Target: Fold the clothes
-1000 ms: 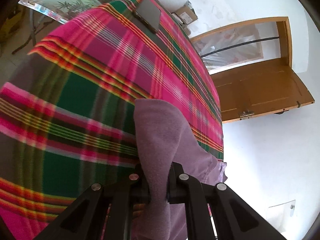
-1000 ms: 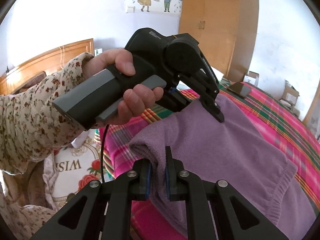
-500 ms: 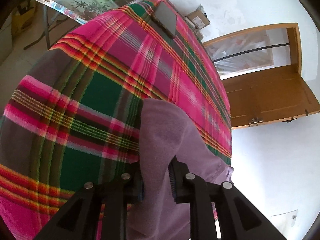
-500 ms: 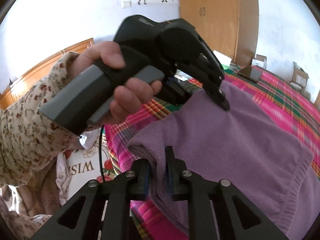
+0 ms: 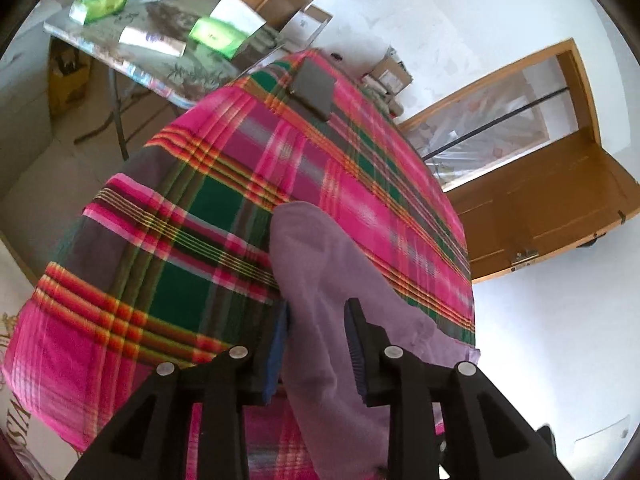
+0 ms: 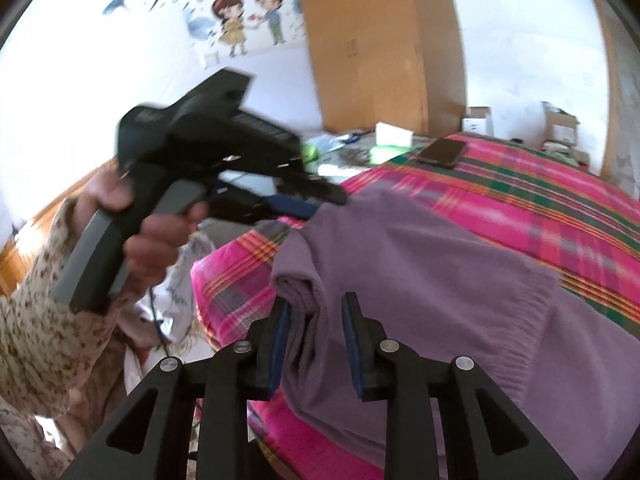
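Note:
A purple sweater (image 6: 420,280) lies folded on a pink and green plaid bedspread (image 6: 540,208). My right gripper (image 6: 316,314) hangs over its near folded corner. Its jaws are opening; the fold sits loosely between the pads, not pinched. In the left wrist view, the sweater (image 5: 316,264) runs as a ridge between the jaws of my left gripper (image 5: 318,326), which are also opening and no longer clamp the cloth. The right wrist view also shows the left gripper (image 6: 316,202) at the sweater's far corner, held by a hand (image 6: 152,240) in a flowered sleeve.
A dark phone (image 5: 312,88) lies at the far end of the bedspread (image 5: 180,240). Beyond it stands a folding table (image 5: 132,64) with green packets. A wooden door (image 5: 540,208), a tall wardrobe (image 6: 380,48) and cardboard boxes (image 6: 560,128) stand along the walls.
Both grippers were shut on the sweater's edge and now stand open, with the cloth slack between the pads. Both have drawn back and risen a little; the left one has tilted.

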